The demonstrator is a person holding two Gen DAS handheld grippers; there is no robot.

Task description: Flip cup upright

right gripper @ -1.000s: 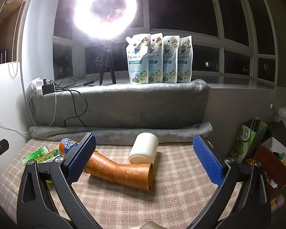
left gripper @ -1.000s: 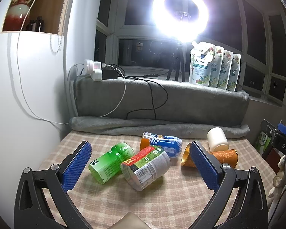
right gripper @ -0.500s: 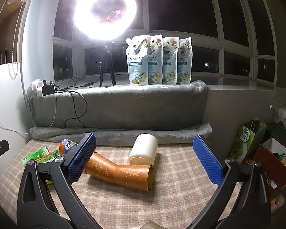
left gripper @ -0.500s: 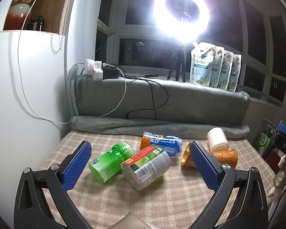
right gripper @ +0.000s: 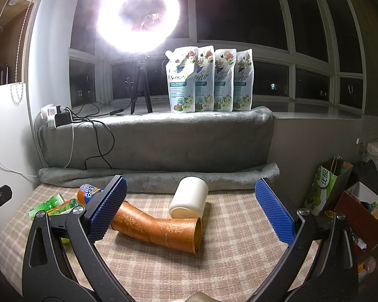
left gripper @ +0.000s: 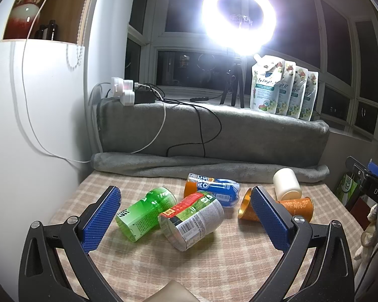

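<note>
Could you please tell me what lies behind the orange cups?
A cream cup lies on its side just behind the orange cups, then a rolled grey blanket. Whether they touch is hidden.

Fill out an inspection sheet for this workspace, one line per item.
Surface: checked tablecloth, no spills seen.
Job's things: cream cup, two orange cups, green cup, blue-orange cup and red-green labelled cup, all on their sides.
Clutter: nothing seen.
Grippers: left gripper and right gripper open, holding nothing.
Cables: black and white leads hang down the grey blanket.
Surroundings: ring light, four pouches, dark windows.
</note>
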